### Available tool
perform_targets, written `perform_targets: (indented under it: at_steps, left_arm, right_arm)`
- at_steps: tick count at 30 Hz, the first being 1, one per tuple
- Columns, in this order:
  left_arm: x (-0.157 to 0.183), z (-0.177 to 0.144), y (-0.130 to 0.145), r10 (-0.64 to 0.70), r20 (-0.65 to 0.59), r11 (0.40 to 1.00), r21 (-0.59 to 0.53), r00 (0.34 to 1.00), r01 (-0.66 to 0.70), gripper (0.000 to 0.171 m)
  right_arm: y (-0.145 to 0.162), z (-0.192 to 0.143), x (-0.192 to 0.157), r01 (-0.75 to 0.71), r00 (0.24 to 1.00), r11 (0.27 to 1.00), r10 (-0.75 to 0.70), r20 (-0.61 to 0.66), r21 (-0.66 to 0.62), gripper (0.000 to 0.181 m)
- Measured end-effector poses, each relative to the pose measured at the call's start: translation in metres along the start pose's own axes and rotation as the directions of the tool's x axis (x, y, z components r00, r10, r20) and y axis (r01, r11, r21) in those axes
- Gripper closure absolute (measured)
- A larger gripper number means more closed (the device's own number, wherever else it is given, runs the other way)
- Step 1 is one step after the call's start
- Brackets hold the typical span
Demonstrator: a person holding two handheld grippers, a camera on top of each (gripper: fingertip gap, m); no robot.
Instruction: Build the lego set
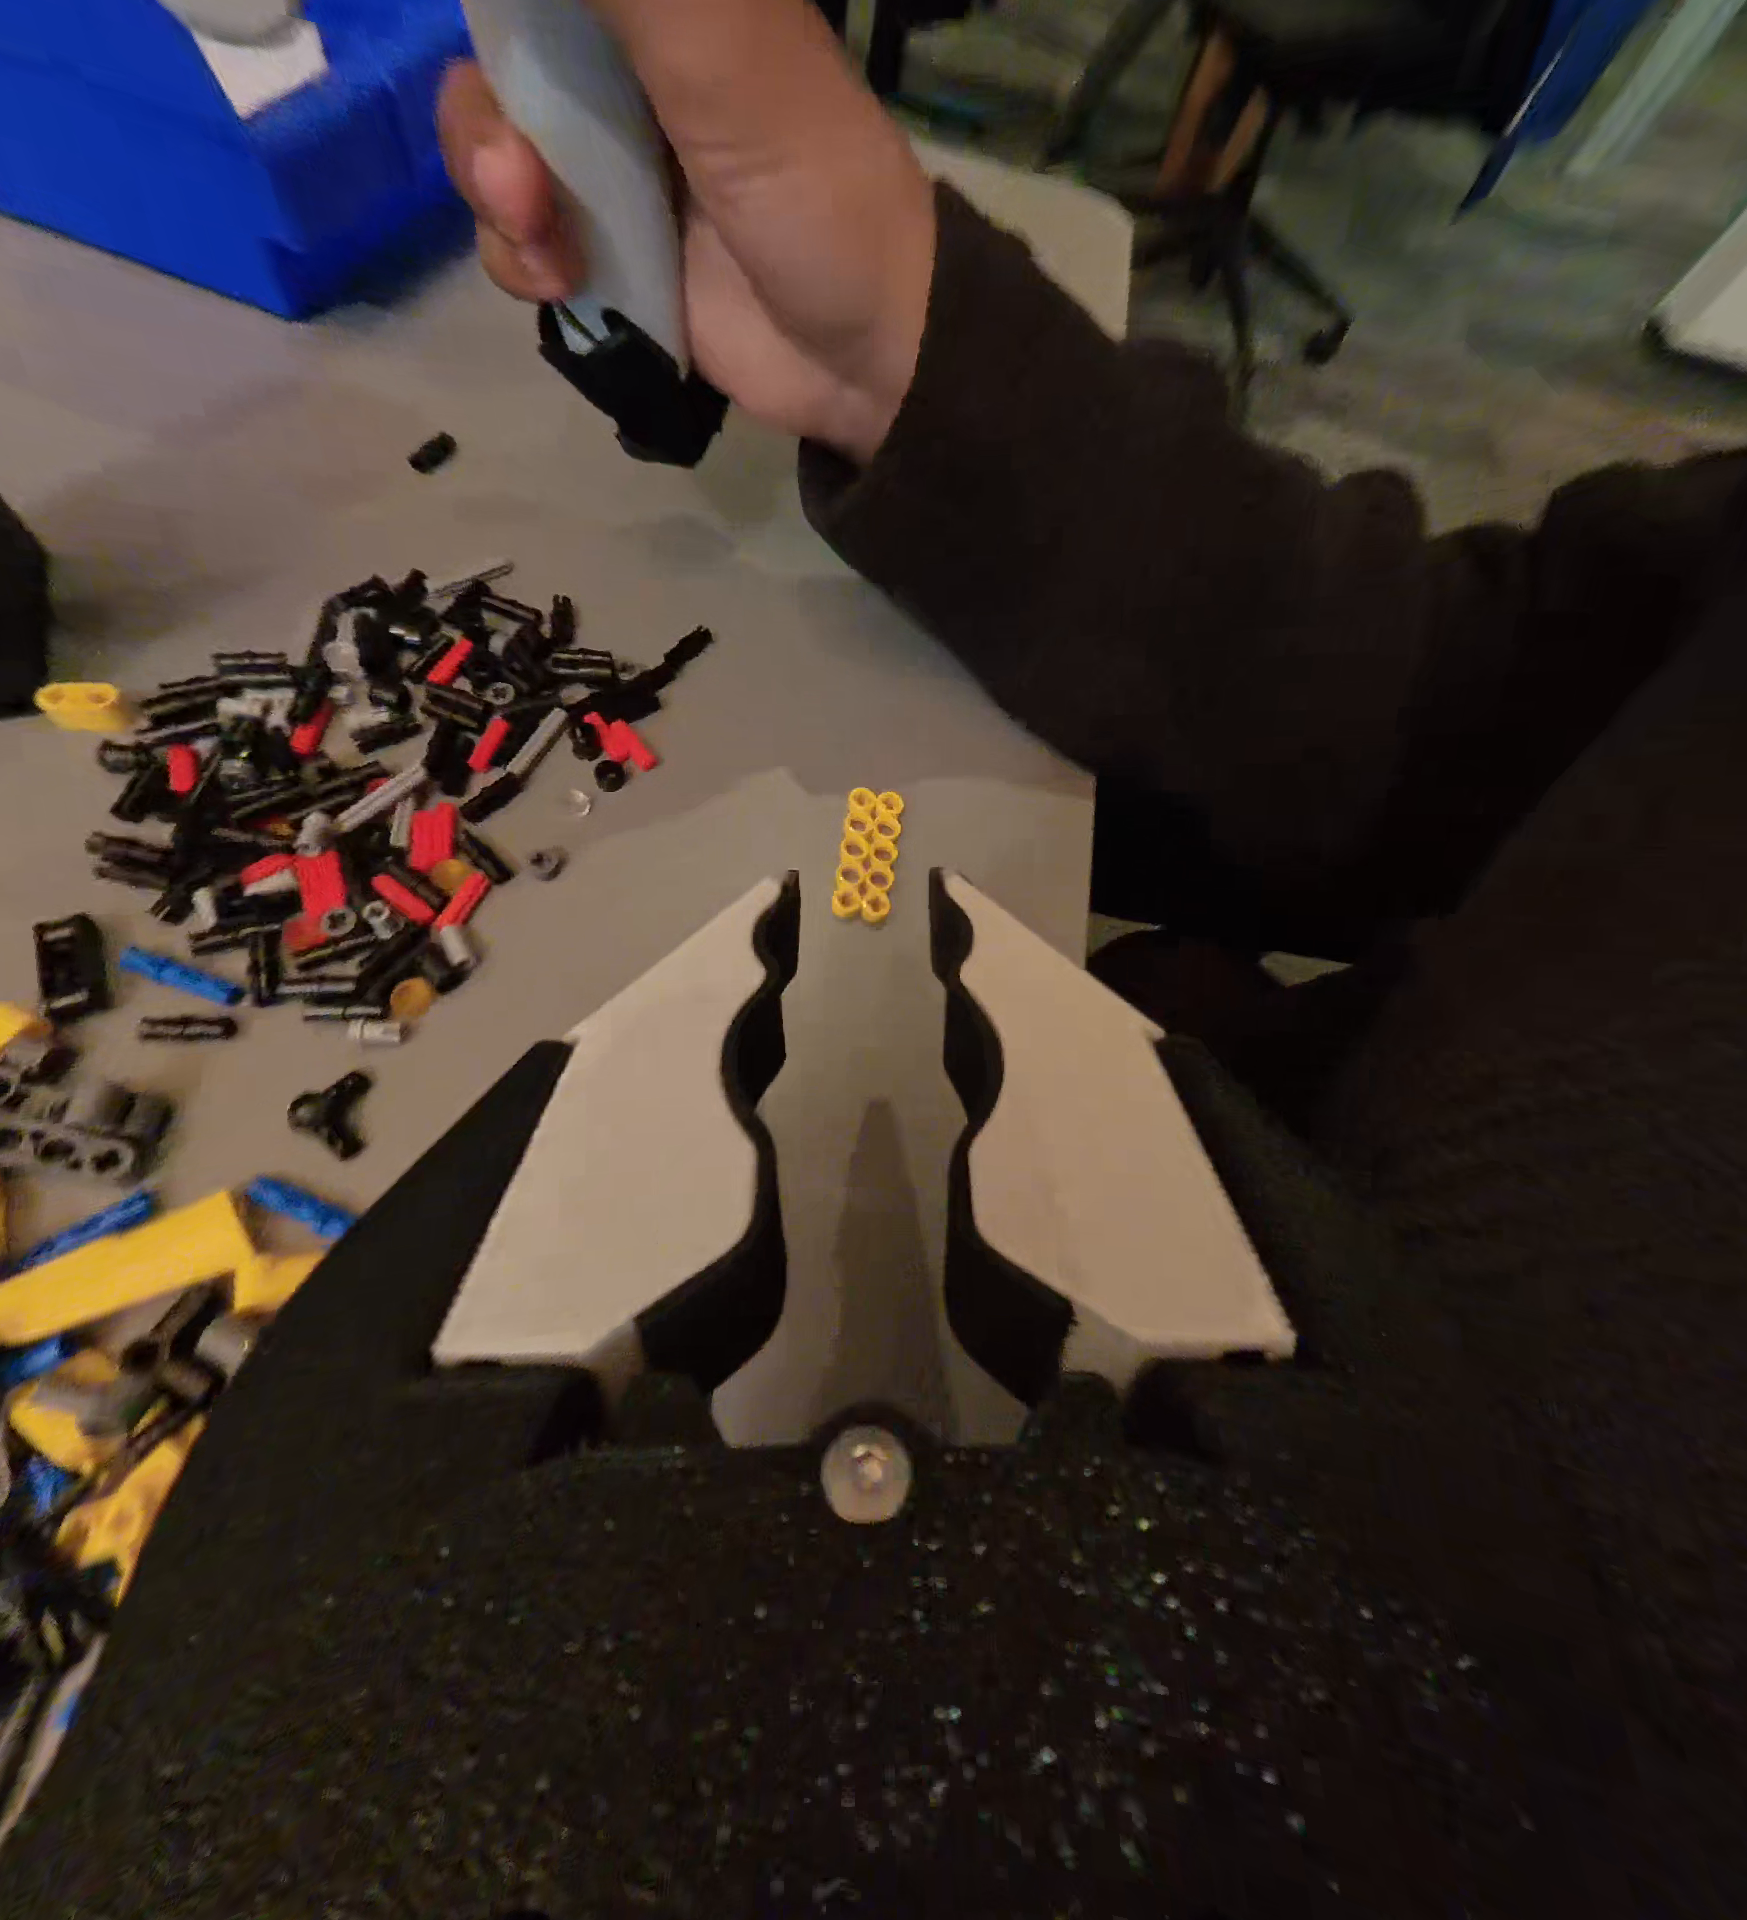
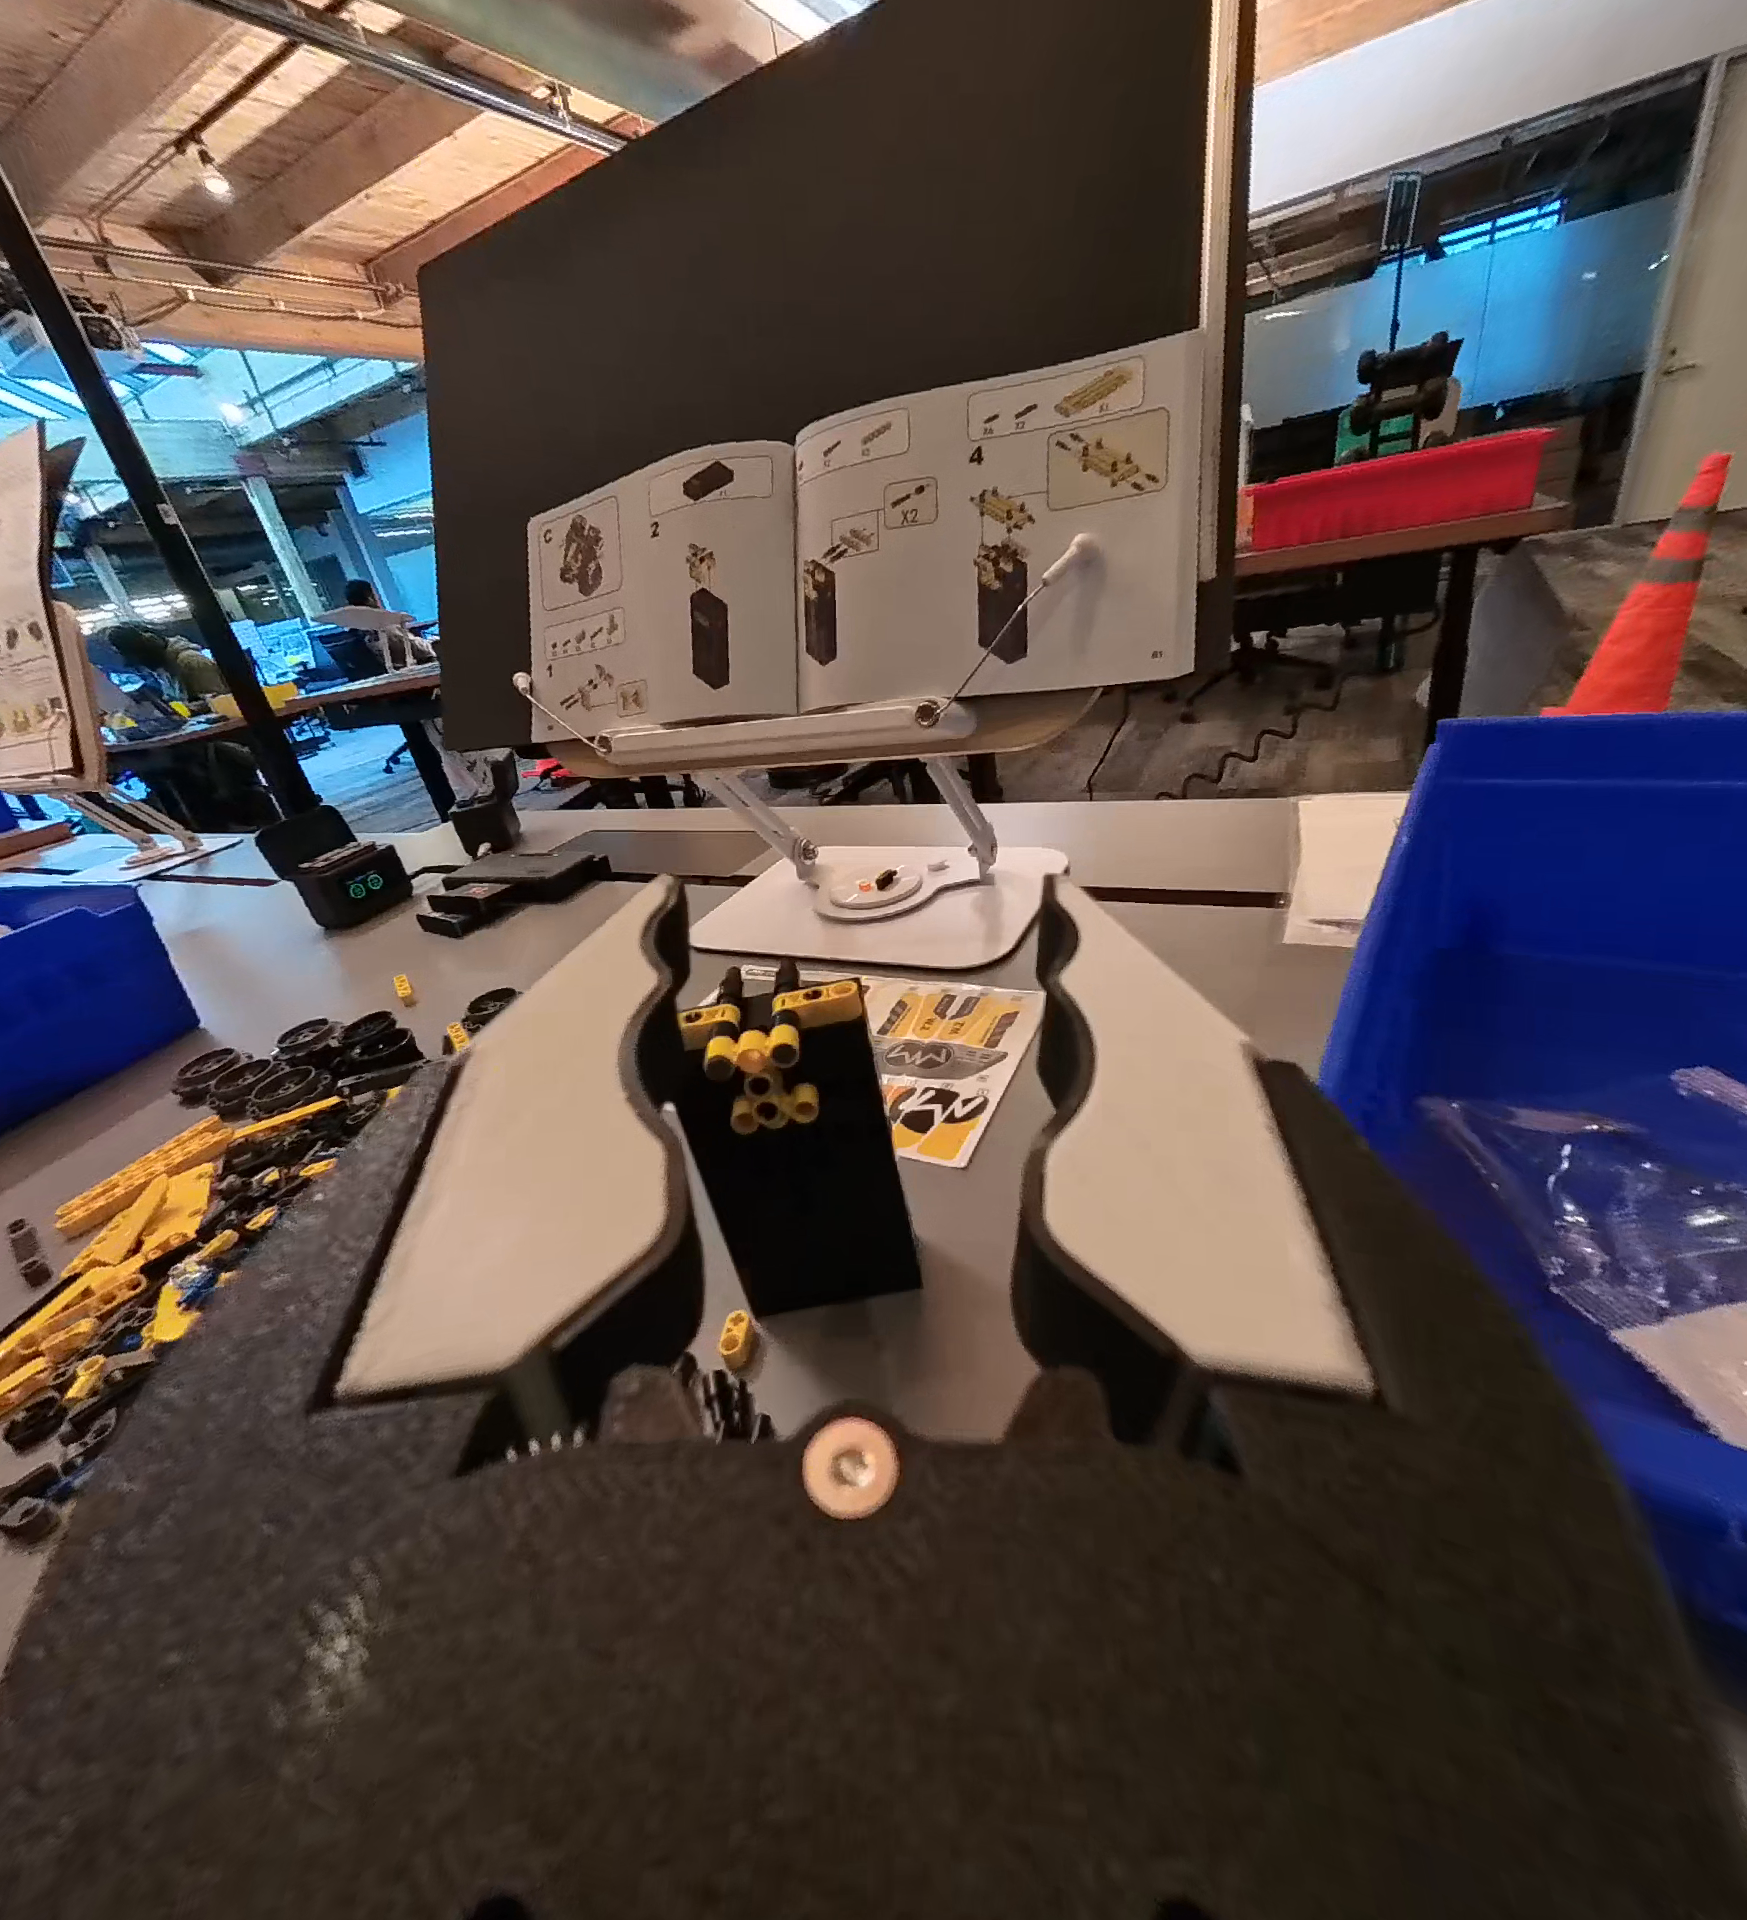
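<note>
A: Left claw first?

B: The left gripper (image 1: 864, 883) stands parted and holds nothing. Two yellow holed beams (image 1: 869, 854) lie side by side on the grey table (image 1: 225, 488), just beyond its fingertips and in line with the gap.

A: Room around it?

B: To the left is a heap of black, red and grey pins (image 1: 370, 810), with larger yellow and blue pieces (image 1: 121, 1262) nearer the camera. The table's edge runs just right of the beams. Beyond them a person's hand (image 1: 744, 229) grips a grey handle over the table, dark sleeve (image 1: 1212, 644) reaching across that edge.

A: And the right?

B: The right gripper (image 2: 864, 904) is spread wide, empty. Between its fingers stands a tall black block (image 2: 807, 1174) topped with yellow connectors and black pins (image 2: 760, 1049); whether the left finger (image 2: 536, 1164) touches it I cannot tell. A small yellow piece (image 2: 737, 1337) lies at the block's foot.

A: Around that?

B: Yellow beams (image 2: 121, 1236) and black wheels (image 2: 297, 1060) to the left, a sticker sheet (image 2: 952, 1070) behind the block, an open booklet on a stand (image 2: 848, 561) farther back, a blue bin (image 2: 1575, 935) close on the right.
</note>
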State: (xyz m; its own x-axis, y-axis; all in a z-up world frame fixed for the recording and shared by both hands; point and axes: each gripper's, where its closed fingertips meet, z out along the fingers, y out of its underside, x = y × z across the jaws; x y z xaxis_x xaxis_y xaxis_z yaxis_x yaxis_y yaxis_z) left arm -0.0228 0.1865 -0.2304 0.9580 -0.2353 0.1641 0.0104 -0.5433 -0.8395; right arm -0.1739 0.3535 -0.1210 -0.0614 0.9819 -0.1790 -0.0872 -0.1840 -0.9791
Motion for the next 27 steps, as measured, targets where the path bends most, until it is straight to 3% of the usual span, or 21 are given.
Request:
perform_targets:
  at_steps: [4, 9, 27]
  left_arm:
    - [0.001, 0.030, 0.010, -0.007, -0.010, 0.993, -0.118, 1.000, 0.005, 0.148]
    - [-0.006, 0.044, 0.020, 0.029, 0.043, 0.983, -0.182, 0.999, -0.021, 0.148]
    - [-0.002, 0.041, 0.025, -0.008, 0.004, 0.984, -0.180, 1.000, 0.009, 0.166]
  right_arm:
    - [-0.001, -0.002, -0.002, 0.008, 1.000, 1.000, -0.008, 0.004, 0.003, 0.115]
    - [-0.002, -0.004, -0.002, -0.023, 1.000, 1.000, 0.022, 0.021, 0.014, 0.115]
    - [0.004, -0.001, 0.001, -0.069, 0.997, 0.998, 0.069, 0.030, -0.012, 0.115]
